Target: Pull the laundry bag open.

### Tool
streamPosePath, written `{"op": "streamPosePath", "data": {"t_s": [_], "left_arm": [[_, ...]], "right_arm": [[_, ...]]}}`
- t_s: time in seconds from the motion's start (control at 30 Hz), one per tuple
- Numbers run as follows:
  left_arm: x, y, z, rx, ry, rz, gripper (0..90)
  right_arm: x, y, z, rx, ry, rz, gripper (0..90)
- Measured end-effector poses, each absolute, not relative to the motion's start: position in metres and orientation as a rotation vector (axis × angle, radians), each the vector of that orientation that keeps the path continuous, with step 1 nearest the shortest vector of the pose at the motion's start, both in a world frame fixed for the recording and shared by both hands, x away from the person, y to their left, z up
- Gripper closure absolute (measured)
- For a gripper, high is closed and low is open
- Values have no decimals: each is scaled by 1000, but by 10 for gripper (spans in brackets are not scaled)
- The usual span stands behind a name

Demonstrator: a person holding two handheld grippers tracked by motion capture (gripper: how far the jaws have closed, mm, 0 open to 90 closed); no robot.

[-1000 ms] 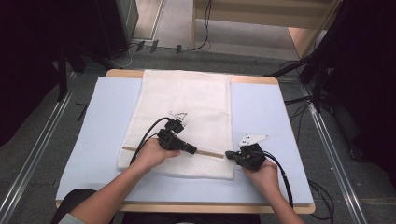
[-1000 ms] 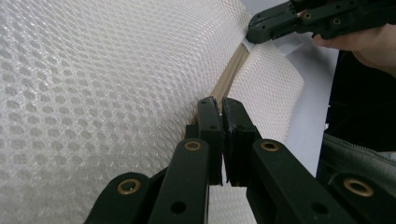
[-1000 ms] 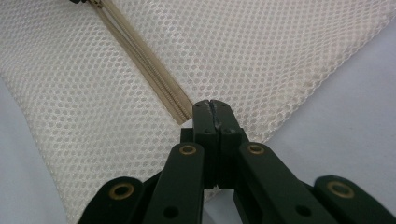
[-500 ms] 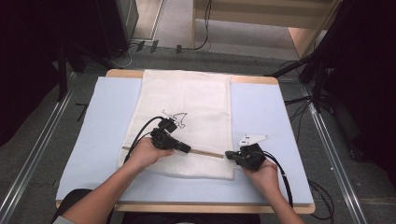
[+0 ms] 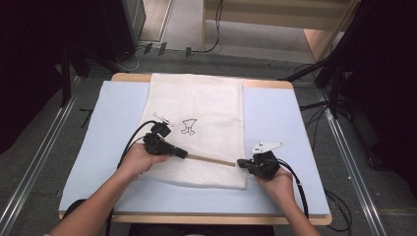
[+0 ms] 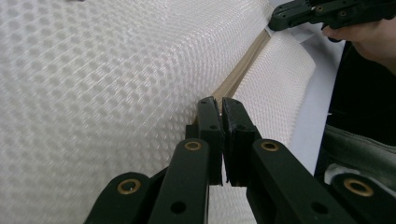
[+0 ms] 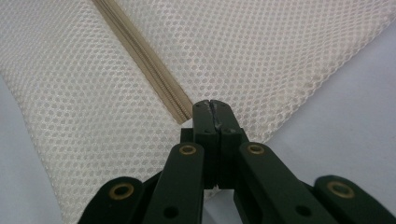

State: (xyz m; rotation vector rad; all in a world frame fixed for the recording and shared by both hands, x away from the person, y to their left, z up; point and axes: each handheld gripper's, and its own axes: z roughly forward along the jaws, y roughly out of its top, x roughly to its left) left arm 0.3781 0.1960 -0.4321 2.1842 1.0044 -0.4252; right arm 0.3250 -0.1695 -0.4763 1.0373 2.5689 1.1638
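From above, we are working at a counter (image 5: 295,123) under a pale blue mat, with grey floor and cables beyond; the white mesh bag (image 5: 196,103) is lying flat, its tan zipper (image 5: 211,160) running between our grippers. The left gripper (image 6: 220,109) is pinching shut on the zipper. The right gripper (image 7: 212,108) is clamping the zipper's end beside honeycomb mesh.

A: That mesh laundry bag (image 5: 196,128) is white netted cloth, matt, honeycomb-holed.
B: Its zipper (image 7: 144,60) looks like beige woven tape (fine teeth). Under the bag, the mat (image 5: 108,128) is smooth, matt, pale blue; beneath it the tabletop edge (image 5: 130,77) looks wooden.
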Motion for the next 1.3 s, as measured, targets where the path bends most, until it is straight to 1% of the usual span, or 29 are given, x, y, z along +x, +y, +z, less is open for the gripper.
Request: {"op": "streamPosePath", "data": {"t_s": [0.23, 0.67, 0.73, 0.77, 0.97, 1.0, 1.03, 1.3], "left_arm": [[379, 221, -433, 2167, 1027, -450, 888], [378, 232, -431, 2157, 1053, -428, 889], [379, 235, -431, 2149, 1055, -448, 889], [378, 237, -431, 2161, 1062, -432, 889], [377, 240, -430, 2166, 1060, -440, 889], [376, 242, -430, 2169, 1073, -424, 889], [376, 244, -430, 2165, 1074, -436, 889], [372, 266, -426, 2137, 1099, -412, 888]], "right_arm": [[326, -170, -477, 1038, 2572, 1172, 900], [326, -170, -476, 1040, 2578, 1170, 900], [326, -170, -476, 1039, 2577, 1169, 900], [326, -170, -476, 1040, 2576, 1167, 900], [327, -170, -476, 1037, 2585, 1168, 900], [327, -170, -476, 1039, 2586, 1166, 900], [327, -170, -476, 1042, 2587, 1165, 900], [329, -171, -474, 1028, 2601, 1143, 900]]}}
